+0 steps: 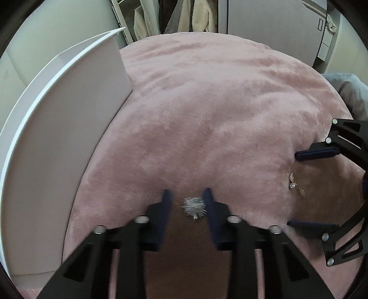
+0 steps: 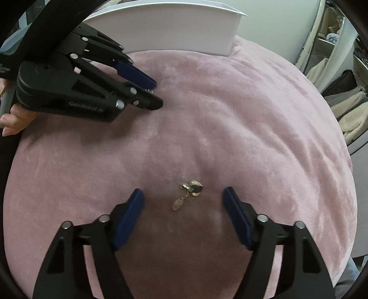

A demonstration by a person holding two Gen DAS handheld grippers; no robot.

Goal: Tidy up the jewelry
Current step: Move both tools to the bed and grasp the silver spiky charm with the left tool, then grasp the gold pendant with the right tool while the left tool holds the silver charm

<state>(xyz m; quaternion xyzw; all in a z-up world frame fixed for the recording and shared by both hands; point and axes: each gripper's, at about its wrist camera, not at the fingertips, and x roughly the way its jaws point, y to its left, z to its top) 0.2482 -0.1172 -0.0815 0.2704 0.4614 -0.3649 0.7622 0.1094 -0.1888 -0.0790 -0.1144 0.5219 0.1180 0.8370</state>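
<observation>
Left gripper: jaws partly apart, straddling the silver spiky piece, which lies on the pink blanket nearer the right-hand jaw, apparently touching it. Judgement: centre the piece before closing, and close slowly, as the spikes may snag the pile. White box stands well ahead-left of these jaws. Right gripper: jaws wide, gold earring cluster lying midway between the tips, ungripped. Judgement: descend squarely, closing low on the cluster

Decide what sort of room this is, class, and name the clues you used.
Probably a bedroom or dressing area. A plush pink blanket covers a soft surface like a bed, coats hang in an open closet behind it, and earrings lie on the blanket.
</observation>
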